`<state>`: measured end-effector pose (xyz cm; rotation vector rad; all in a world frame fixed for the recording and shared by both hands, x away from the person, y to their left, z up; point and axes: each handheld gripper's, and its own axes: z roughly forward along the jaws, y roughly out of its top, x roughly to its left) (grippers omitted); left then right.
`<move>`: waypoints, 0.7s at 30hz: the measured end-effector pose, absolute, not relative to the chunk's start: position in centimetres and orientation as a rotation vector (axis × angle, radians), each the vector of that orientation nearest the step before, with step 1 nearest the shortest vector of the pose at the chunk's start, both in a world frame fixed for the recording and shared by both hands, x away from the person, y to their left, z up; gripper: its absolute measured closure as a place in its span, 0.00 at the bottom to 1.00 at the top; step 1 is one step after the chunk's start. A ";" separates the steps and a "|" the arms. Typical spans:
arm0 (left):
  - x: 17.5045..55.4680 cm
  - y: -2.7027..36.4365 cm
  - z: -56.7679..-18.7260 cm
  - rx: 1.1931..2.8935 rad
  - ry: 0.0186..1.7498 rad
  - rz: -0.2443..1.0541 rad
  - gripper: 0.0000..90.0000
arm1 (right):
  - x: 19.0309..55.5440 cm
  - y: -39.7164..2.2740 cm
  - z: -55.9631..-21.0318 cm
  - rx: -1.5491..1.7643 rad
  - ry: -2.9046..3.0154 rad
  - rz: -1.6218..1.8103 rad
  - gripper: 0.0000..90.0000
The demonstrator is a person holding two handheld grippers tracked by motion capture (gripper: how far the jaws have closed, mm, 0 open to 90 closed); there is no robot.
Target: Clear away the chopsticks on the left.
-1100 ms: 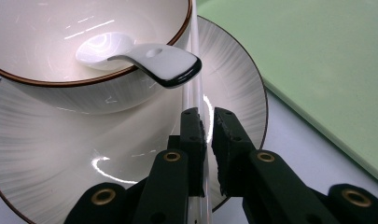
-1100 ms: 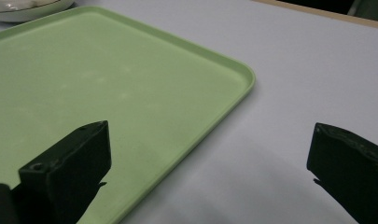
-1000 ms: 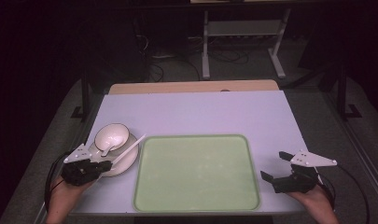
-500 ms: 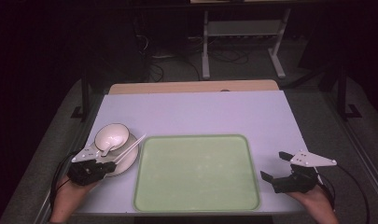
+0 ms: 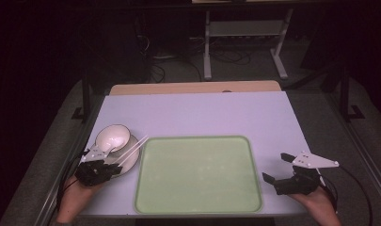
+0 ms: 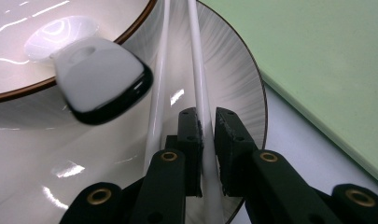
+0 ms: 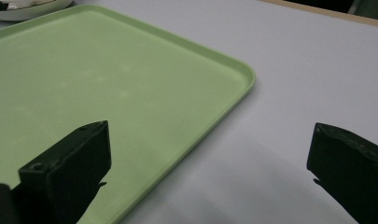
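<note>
Tabletop, pale lilac and matte, carried a smooth light-green tray with rounded corners. At its left lay a glossy white plate bearing a brown-rimmed bowl and a white spoon. Two slim white chopsticks ran lengthwise away from the left gripper, whose jaws pinched one stick near its end. Well apart, the right gripper stood spread, holding nothing.
</note>
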<state>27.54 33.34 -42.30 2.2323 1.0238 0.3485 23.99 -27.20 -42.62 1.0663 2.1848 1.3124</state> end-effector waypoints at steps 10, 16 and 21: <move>27.8 33.0 -42.6 2.239 1.051 0.336 0.91 | 24.0 -27.2 -42.7 1.066 2.186 1.313 0.00; 27.8 33.0 -42.5 2.242 1.052 0.339 0.92 | 24.0 -27.2 -42.7 1.068 2.186 1.313 0.00; 27.8 33.2 -42.3 2.235 1.054 0.337 0.93 | 24.0 -27.2 -42.7 1.071 2.184 1.315 0.00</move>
